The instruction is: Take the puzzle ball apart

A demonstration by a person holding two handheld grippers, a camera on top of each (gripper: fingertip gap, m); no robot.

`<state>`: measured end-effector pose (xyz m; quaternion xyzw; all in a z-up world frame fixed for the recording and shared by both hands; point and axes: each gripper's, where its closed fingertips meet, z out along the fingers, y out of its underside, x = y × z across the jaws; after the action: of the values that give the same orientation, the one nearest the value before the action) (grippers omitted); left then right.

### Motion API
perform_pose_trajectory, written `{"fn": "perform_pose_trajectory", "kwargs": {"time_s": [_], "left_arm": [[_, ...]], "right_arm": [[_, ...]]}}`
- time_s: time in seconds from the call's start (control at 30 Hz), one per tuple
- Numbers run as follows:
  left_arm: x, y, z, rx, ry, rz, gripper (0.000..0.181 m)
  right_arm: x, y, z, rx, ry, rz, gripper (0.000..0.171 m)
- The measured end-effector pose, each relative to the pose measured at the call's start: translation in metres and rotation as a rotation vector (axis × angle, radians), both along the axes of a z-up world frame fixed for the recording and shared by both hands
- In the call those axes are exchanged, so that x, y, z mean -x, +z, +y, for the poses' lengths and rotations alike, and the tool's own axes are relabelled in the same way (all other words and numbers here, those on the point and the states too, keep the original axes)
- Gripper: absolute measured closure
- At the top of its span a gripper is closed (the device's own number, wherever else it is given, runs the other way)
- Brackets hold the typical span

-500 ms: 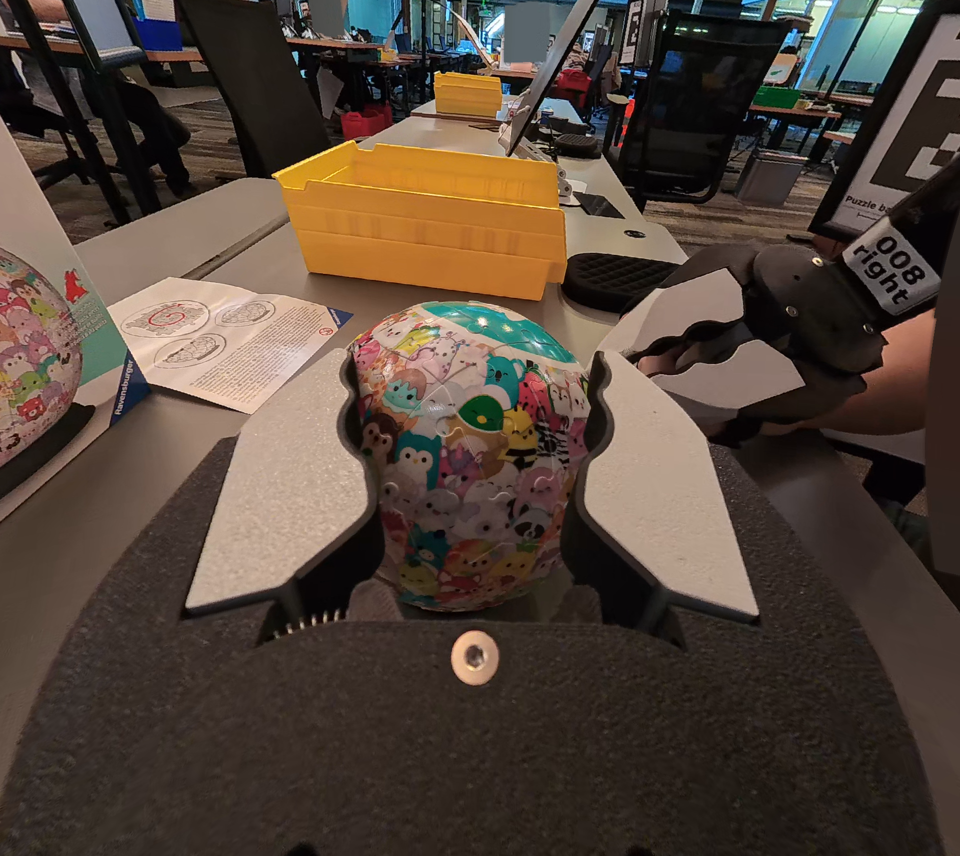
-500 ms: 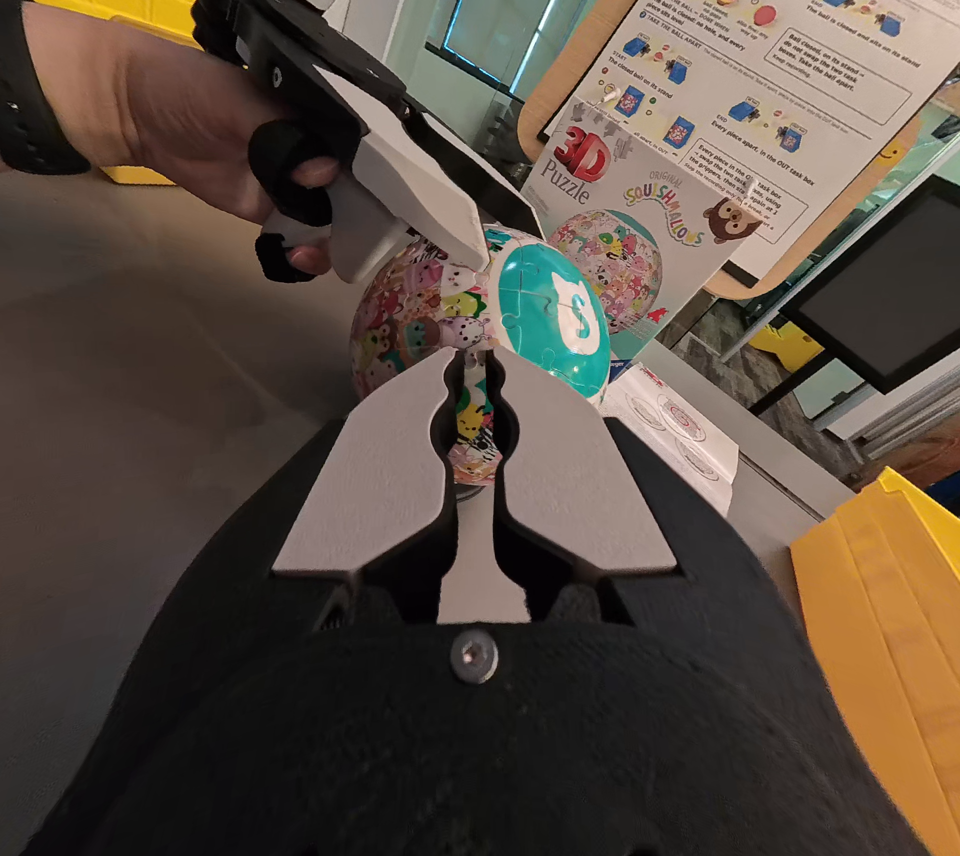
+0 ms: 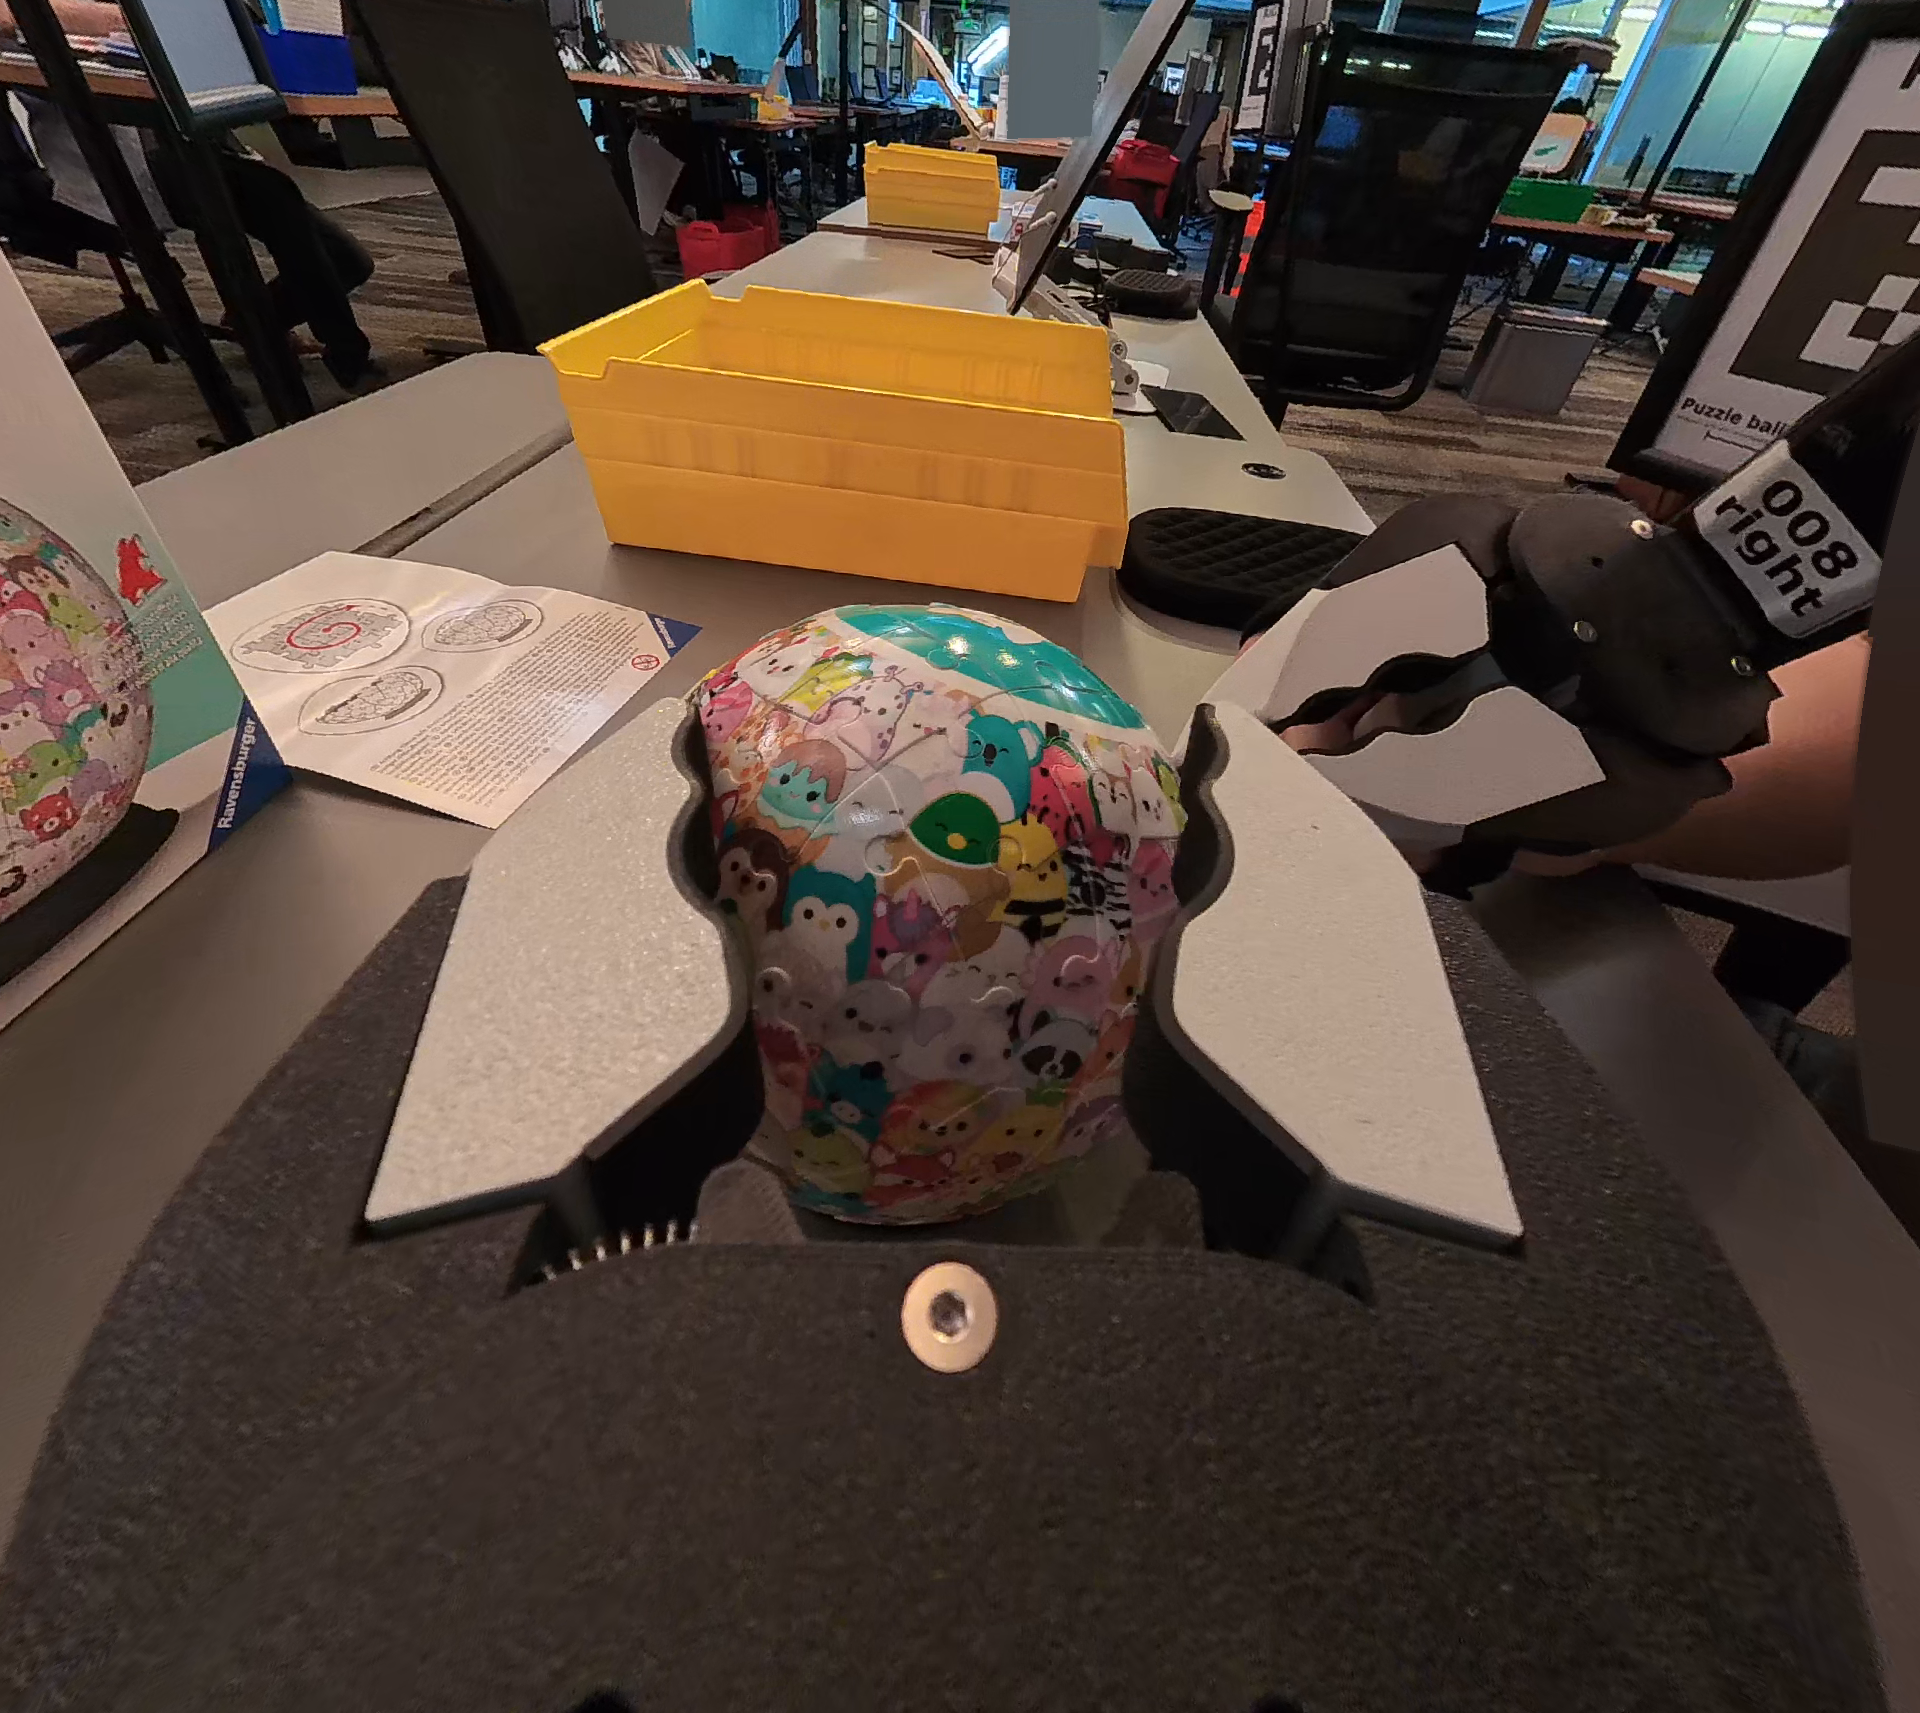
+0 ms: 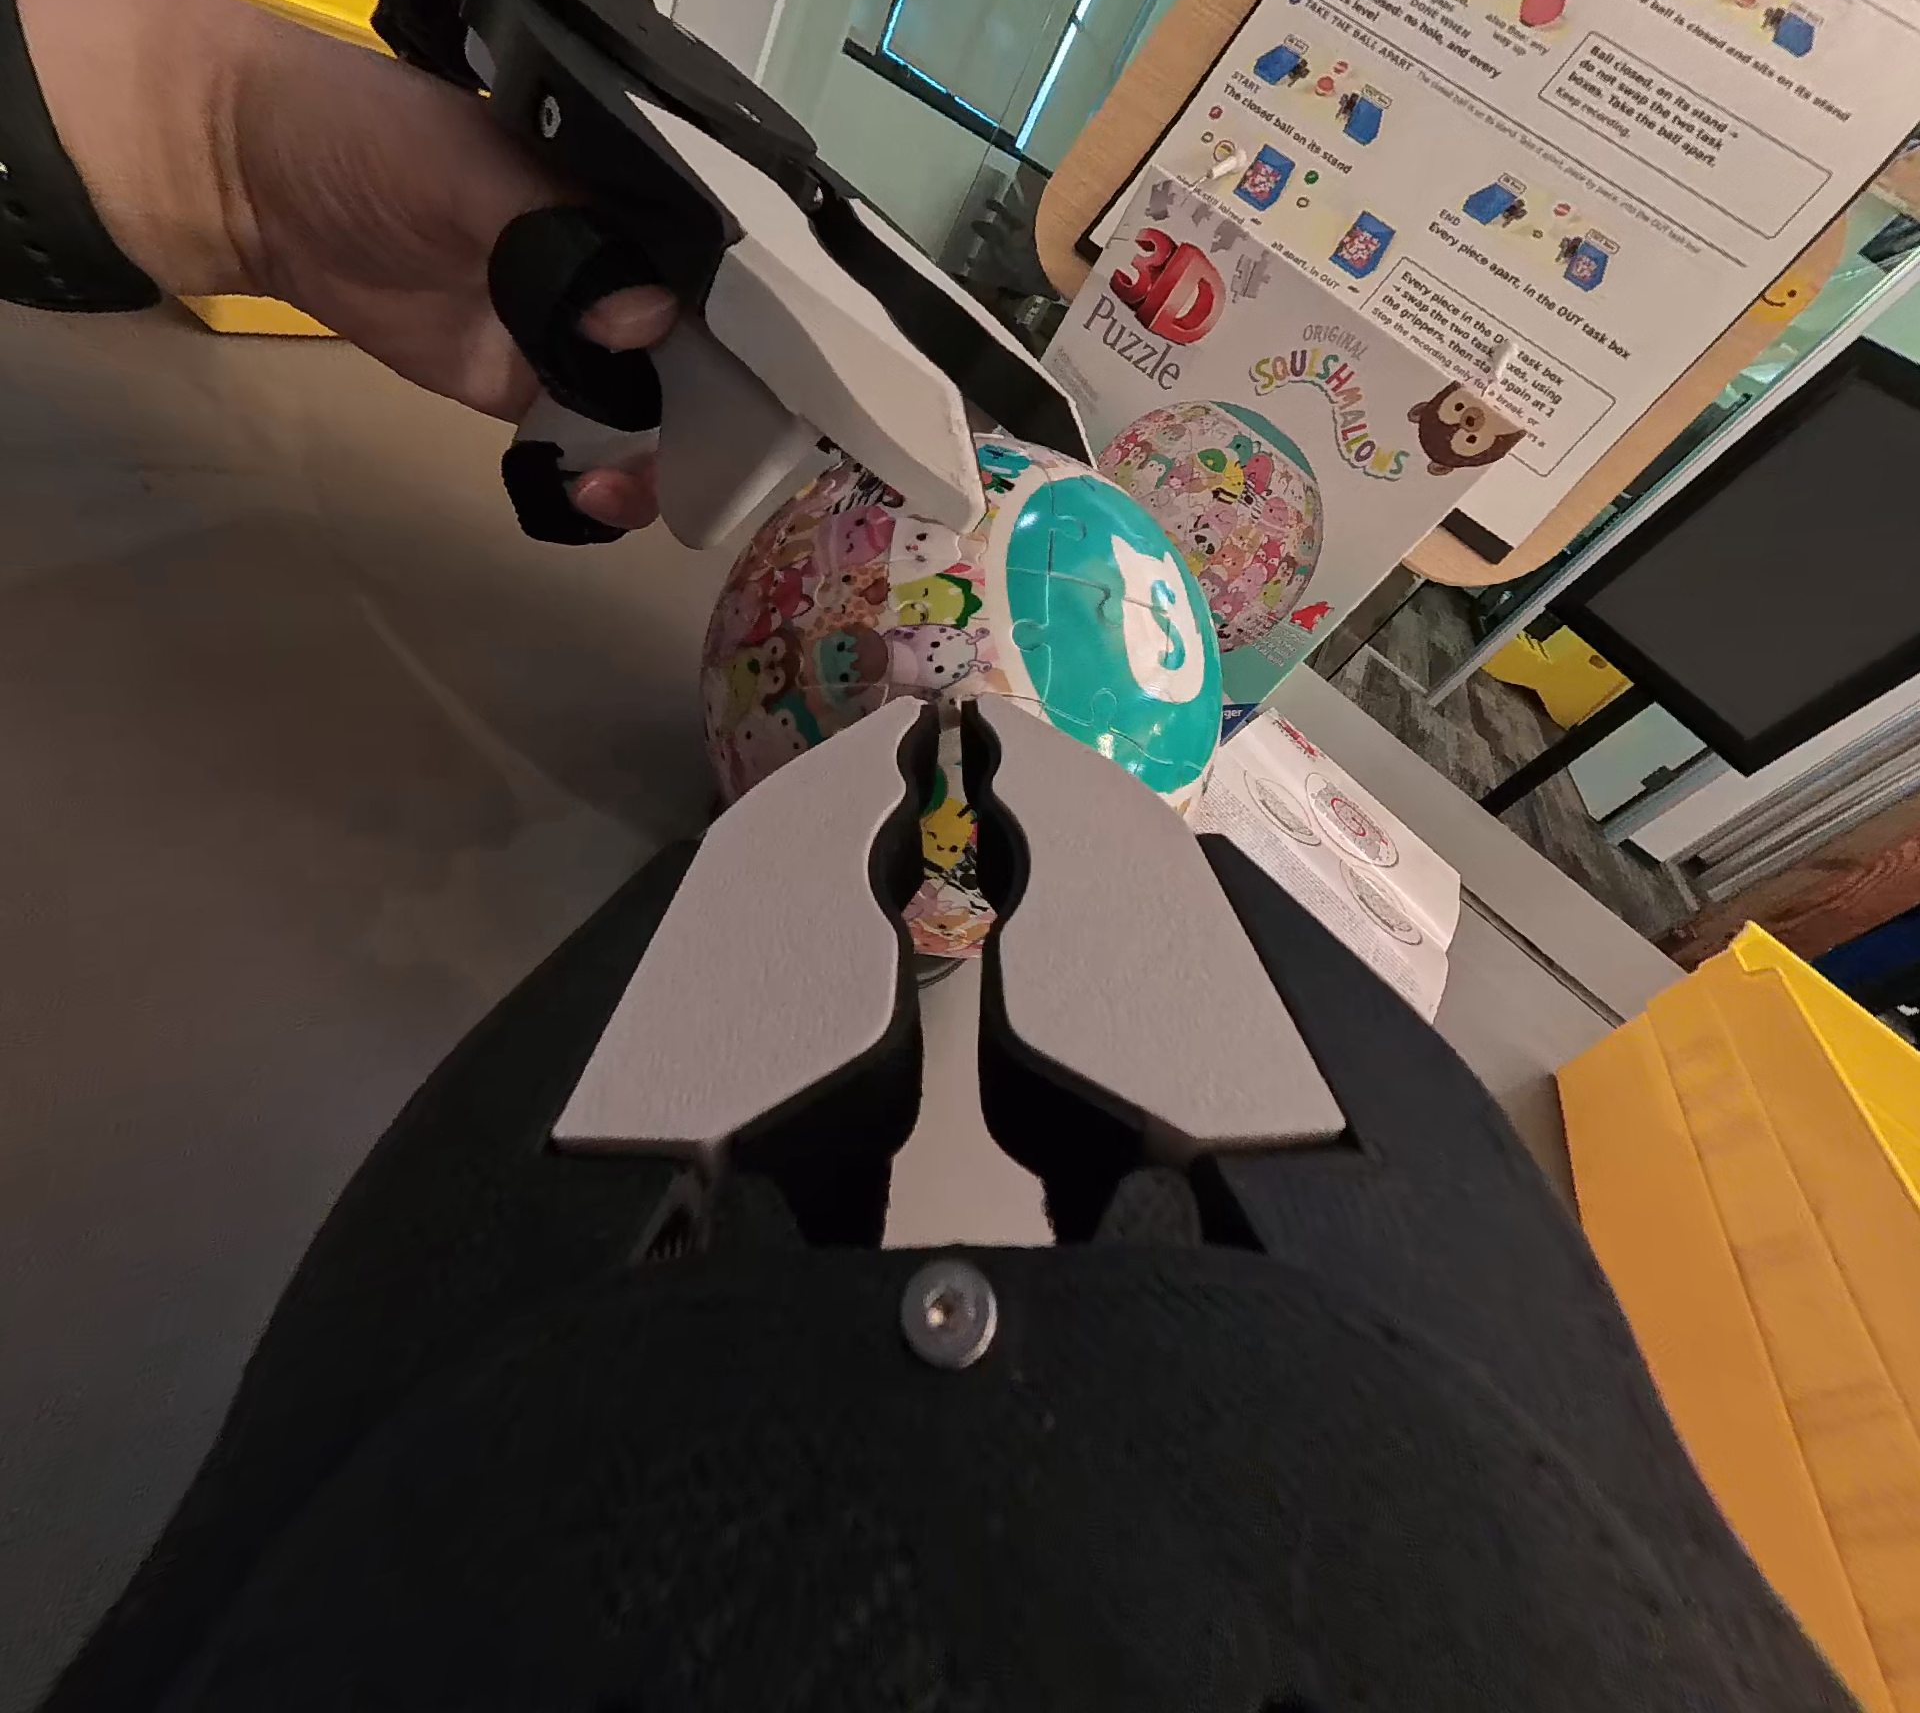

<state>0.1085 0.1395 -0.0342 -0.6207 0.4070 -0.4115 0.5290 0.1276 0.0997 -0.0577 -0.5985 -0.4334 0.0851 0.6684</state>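
We hold the round, cartoon-printed plastic puzzle ball [image 3: 940, 915] clamped between our left gripper [image 3: 940, 816] jaws; our right gripper [image 4: 948, 728], jaws nearly closed on nothing, noses at its seam. Squeezing harder could buckle the shell and scatter pieces off the grey table [image 4: 260, 728].

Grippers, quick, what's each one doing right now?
Left gripper: shut on the puzzle ball, one jaw each side.
Right gripper: shut, holding nothing, tips by the ball.
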Motion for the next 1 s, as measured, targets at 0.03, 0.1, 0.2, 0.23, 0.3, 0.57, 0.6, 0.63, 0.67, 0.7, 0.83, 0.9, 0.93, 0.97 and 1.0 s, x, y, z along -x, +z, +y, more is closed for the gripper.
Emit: {"fn": "perform_pose_trajectory", "kwargs": {"time_s": [0.03, 0.1, 0.2, 0.23, 0.3, 0.57, 0.6, 0.63, 0.67, 0.7, 0.83, 0.9, 0.93, 0.97, 1.0], "left_arm": [[0.0, 0.0, 0.0, 0.001, 0.0, -0.001, 0.095], [0.0, 0.0, 0.0, 0.002, -0.001, -0.002, 0.095], [0.0, 0.0, 0.0, 0.001, 0.0, 0.0, 0.095], [0.0, 0.0, 0.0, 0.001, 0.0, 0.0, 0.095], [0.0, 0.0, 0.0, 0.0, 0.001, 0.001, 0.095], [0.002, 0.0, 0.001, -0.003, 0.003, -0.003, 0.099], [0.002, 0.0, 0.001, -0.004, 0.003, -0.001, 0.099], [0.002, 0.0, 0.001, -0.007, 0.003, 0.001, 0.099], [0.002, 0.0, 0.001, -0.01, 0.004, 0.004, 0.099], [0.001, 0.0, 0.001, -0.016, 0.004, 0.006, 0.098], [0.0, -0.001, 0.002, -0.028, 0.001, 0.009, 0.098], [0.0, 0.0, 0.002, -0.025, -0.001, 0.003, 0.099], [0.0, 0.0, 0.002, -0.024, -0.002, -0.003, 0.099], [0.0, 0.0, 0.003, -0.023, -0.002, -0.009, 0.1], [0.0, 0.0, 0.003, -0.021, -0.001, -0.014, 0.1]], "right_arm": [[0.0, 0.0, 0.0, -0.001, -0.002, -0.002, 0.167], [0.0, 0.0, 0.0, -0.004, -0.003, -0.007, 0.167], [0.0, 0.0, 0.0, -0.006, -0.002, -0.012, 0.167], [0.0, 0.0, 0.0, -0.007, -0.002, -0.013, 0.168], [0.0, 0.0, 0.0, -0.012, -0.001, -0.019, 0.168], [0.001, 0.01, -0.005, -0.051, 0.063, 0.017, 0.171], [0.0, 0.014, -0.004, -0.065, 0.076, 0.026, 0.171], [-0.001, 0.016, -0.002, -0.056, 0.094, 0.032, 0.169], [0.0, 0.017, 0.0, -0.027, 0.136, 0.036, 0.161], [0.001, 0.016, 0.0, 0.016, 0.206, 0.028, 0.159], [-0.013, 0.026, 0.019, 0.137, 0.3, 0.046, 0.169], [-0.016, 0.032, 0.022, 0.183, 0.343, 0.026, 0.17], [-0.017, 0.033, 0.025, 0.208, 0.336, 0.004, 0.17], [-0.016, 0.032, 0.026, 0.218, 0.34, -0.018, 0.17], [-0.014, 0.031, 0.024, 0.227, 0.355, -0.04, 0.17]]}}
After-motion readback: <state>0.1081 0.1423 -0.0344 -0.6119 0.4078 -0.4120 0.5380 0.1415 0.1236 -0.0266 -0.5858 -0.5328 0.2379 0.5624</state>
